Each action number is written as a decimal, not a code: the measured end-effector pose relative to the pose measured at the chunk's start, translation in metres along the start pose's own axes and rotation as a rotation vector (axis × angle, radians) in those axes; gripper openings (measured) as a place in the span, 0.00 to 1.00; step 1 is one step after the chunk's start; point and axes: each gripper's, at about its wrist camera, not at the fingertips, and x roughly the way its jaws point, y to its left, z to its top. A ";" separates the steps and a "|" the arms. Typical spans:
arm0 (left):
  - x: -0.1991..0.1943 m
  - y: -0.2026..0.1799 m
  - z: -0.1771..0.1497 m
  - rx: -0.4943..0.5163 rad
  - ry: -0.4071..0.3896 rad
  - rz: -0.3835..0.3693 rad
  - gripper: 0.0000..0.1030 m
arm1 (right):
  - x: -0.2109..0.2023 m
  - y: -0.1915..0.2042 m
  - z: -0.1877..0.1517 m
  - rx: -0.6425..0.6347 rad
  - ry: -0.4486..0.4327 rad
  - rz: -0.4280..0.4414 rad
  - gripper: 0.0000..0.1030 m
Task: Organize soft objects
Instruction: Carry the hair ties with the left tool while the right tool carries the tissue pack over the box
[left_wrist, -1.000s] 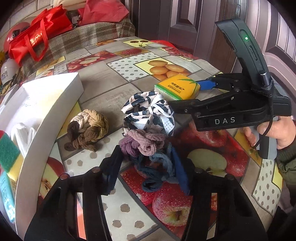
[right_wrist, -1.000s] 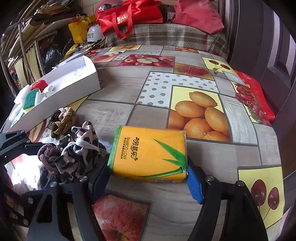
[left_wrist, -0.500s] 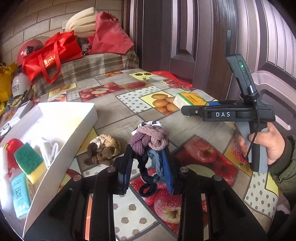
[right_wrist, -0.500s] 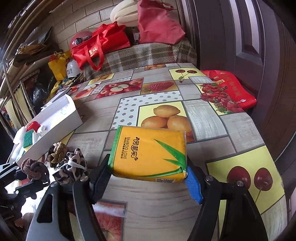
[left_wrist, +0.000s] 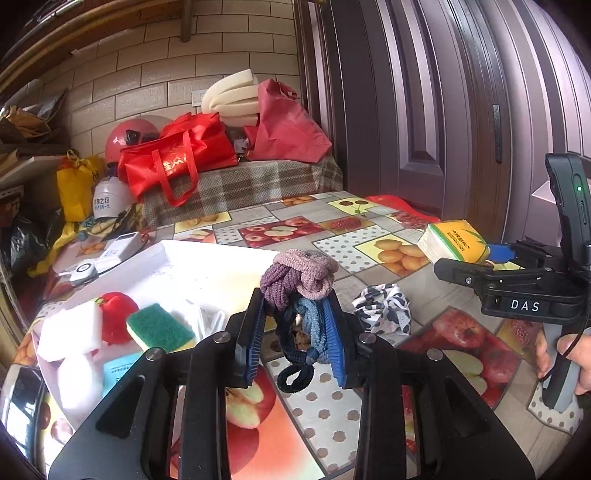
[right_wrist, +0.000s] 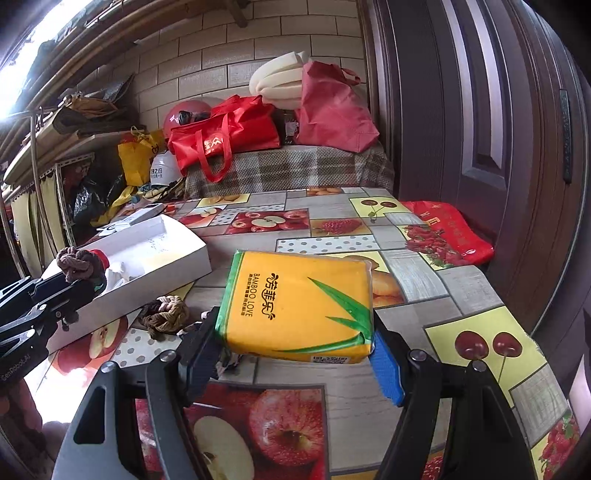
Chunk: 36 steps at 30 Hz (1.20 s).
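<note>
Through my left wrist camera, my left gripper (left_wrist: 297, 334) has its blue pads clamped on a bundle of hair scrunchies (left_wrist: 301, 284), a mauve and purple one on top with blue-grey and dark navy loops hanging below, lifted clear of the fruit-patterned tablecloth (left_wrist: 321, 410). Just behind the bundle sits the open white box (left_wrist: 207, 266), which holds a green and yellow sponge (left_wrist: 159, 328), a red pepper-shaped item (left_wrist: 116, 314) and white foam blocks (left_wrist: 70, 330). A black-and-white patterned scrunchie (left_wrist: 384, 308) lies on the cloth to the right of my gripper. Further right, my right gripper (left_wrist: 476, 260) is held by a hand (left_wrist: 565, 350) and carries a yellow tissue pack (left_wrist: 454, 242). Through my right wrist camera, the right gripper (right_wrist: 295, 350) has its jaws pressed against both ends of that yellow tissue pack (right_wrist: 299, 306), which is tilted and raised off the table. A brown braided scrunchie (right_wrist: 166, 314) lies on the cloth beside the white box (right_wrist: 155, 266), and my left gripper (right_wrist: 66, 284) shows at the left edge with its bundle over the box's near end. Red bags (right_wrist: 225, 136) sit on a plaid-covered surface at the back.
</note>
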 end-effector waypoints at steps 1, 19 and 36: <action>-0.002 0.003 -0.001 0.002 -0.003 0.007 0.29 | 0.002 0.007 0.000 -0.014 0.004 0.009 0.71; -0.010 0.132 -0.019 -0.187 -0.020 0.266 0.29 | 0.037 0.116 0.013 -0.130 -0.036 0.130 0.71; 0.016 0.162 -0.012 -0.188 -0.005 0.319 0.29 | 0.090 0.169 0.034 -0.126 0.013 0.164 0.71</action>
